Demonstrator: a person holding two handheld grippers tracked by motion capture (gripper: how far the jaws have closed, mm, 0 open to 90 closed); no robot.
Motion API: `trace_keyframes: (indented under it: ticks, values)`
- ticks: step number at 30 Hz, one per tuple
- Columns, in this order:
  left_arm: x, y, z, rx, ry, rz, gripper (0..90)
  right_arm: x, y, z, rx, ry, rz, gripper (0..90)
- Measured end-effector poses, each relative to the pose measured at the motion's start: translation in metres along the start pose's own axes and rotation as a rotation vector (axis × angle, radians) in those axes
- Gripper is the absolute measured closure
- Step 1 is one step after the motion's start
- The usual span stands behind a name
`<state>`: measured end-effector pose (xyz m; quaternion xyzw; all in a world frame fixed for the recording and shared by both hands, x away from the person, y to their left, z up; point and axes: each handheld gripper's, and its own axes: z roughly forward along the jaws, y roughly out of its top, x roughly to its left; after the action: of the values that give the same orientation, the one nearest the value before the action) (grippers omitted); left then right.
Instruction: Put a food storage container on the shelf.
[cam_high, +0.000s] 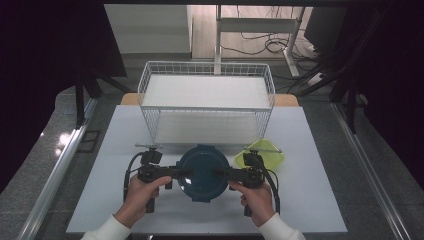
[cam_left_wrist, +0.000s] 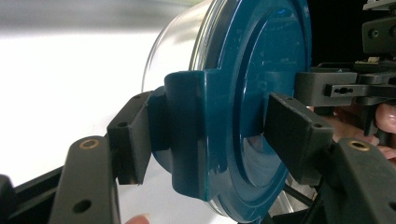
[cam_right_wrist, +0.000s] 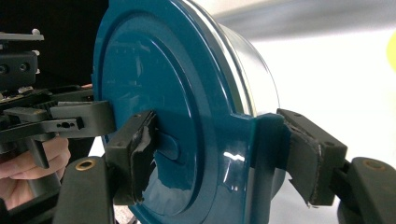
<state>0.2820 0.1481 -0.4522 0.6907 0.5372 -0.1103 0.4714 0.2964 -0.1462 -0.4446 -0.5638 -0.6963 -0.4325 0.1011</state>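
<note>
A round clear container with a dark teal lid (cam_high: 202, 172) hangs just above the white table, held from both sides. My left gripper (cam_high: 176, 173) is shut on the lid's left clip tab (cam_left_wrist: 187, 135); its jaws pinch the tab from the top and underside of the lid. On the opposite tab (cam_right_wrist: 261, 149) my right gripper (cam_high: 223, 174) is shut the same way. The container's glass wall (cam_left_wrist: 177, 46) shows behind the lid. In the left gripper view the right gripper (cam_left_wrist: 336, 88) appears across the lid; the left gripper (cam_right_wrist: 60, 119) shows likewise in the right gripper view.
A white two-tier wire rack (cam_high: 206, 102) stands just behind the container at the table's back. A yellow-green dish (cam_high: 262, 152) lies to the right of the container, close to my right gripper. The white tabletop (cam_high: 310, 200) has free room at both sides and in front.
</note>
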Motion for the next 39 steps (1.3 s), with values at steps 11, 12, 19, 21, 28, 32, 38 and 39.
trace_keyframes:
  ticks: [11,12,19,21,28,32,38,39]
  values:
    - [-0.014,0.025,-0.008,-0.02,-0.005,0.022,35.8,0.013,0.026,-0.015,-0.02,-0.005,-0.035,30.7]
    - [-0.014,0.025,-0.008,-0.02,-0.005,0.022,35.8,0.013,0.026,-0.015,-0.02,-0.005,-0.035,30.7]
    - [-0.023,0.039,-0.012,-0.04,0.0,0.035,35.8,0.019,0.042,-0.023,-0.032,-0.003,-0.05,30.7]
    - [-0.024,0.042,-0.012,-0.038,-0.002,0.038,35.9,0.02,0.045,-0.024,-0.036,-0.003,-0.053,30.7]
    - [-0.027,0.049,-0.014,-0.044,-0.001,0.041,35.9,0.022,0.052,-0.027,-0.04,-0.001,-0.06,30.6]
    - [-0.029,0.057,-0.016,-0.05,-0.006,0.037,35.9,0.026,0.062,-0.03,-0.031,-0.005,-0.077,30.6]
    - [-0.036,0.073,-0.022,-0.066,0.006,0.054,35.9,0.032,0.077,-0.034,-0.049,0.002,-0.08,30.6]
    - [-0.038,0.077,-0.024,-0.07,0.004,0.056,36.0,0.034,0.081,-0.036,-0.059,0.004,-0.084,30.6]
